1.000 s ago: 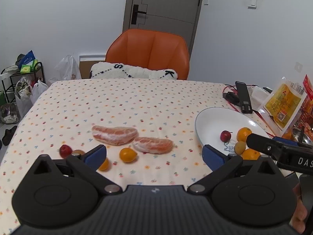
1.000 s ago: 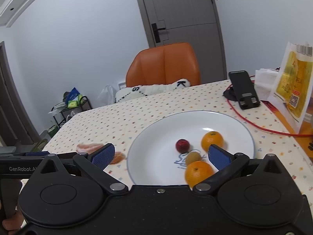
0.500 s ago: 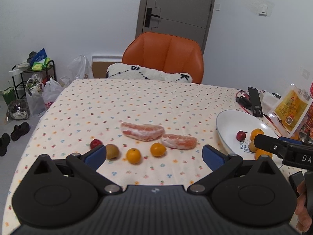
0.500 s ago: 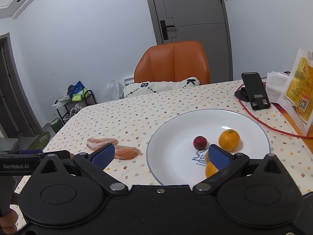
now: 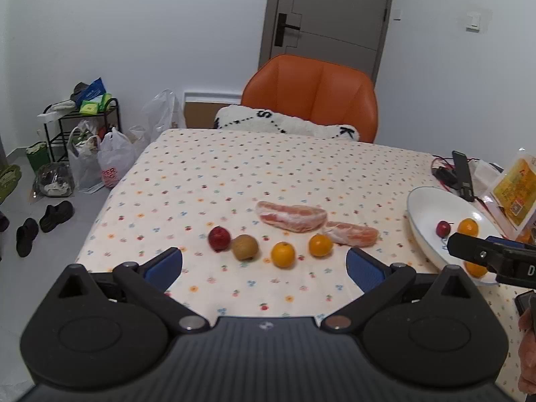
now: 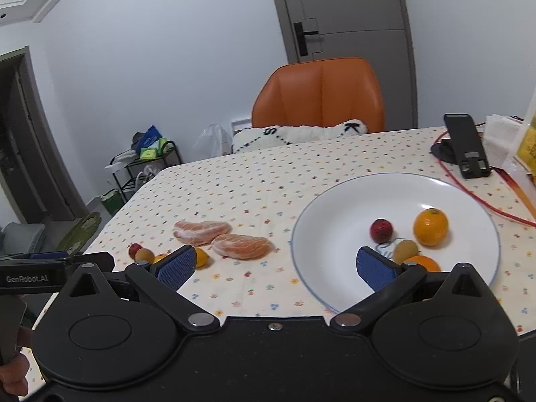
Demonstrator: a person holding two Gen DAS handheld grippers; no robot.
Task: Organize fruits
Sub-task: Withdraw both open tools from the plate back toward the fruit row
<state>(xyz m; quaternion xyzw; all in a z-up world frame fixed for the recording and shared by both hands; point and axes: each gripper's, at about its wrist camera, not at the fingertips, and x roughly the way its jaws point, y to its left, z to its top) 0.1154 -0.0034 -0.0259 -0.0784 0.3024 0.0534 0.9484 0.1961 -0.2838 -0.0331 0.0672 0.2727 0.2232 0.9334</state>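
On the dotted tablecloth lie a red fruit point(image 5: 219, 238), a brown kiwi point(image 5: 245, 247), two small oranges point(image 5: 283, 254) point(image 5: 320, 245) and two peeled pomelo segments point(image 5: 291, 216) point(image 5: 352, 233). My left gripper point(image 5: 264, 265) hovers open just in front of this row, empty. The white plate point(image 6: 335, 207) holds a red fruit point(image 6: 381, 229), an orange point(image 6: 430, 226), a kiwi point(image 6: 405, 250) and a second orange point(image 6: 422, 263) partly behind my right fingertip. My right gripper point(image 6: 274, 268) is open and empty, near the plate's left front rim.
An orange chair point(image 5: 310, 95) with a white cushion point(image 5: 284, 124) stands at the table's far side. A phone on a stand point(image 6: 465, 150), red cable point(image 6: 482, 197) and yellow packet point(image 5: 514, 191) sit at the right. Bags and a rack point(image 5: 77, 134) are on the floor left.
Both grippers have pulled back and risen from the table; more of the fruit row and the plate is now in view. Neither gripper took hold of anything.
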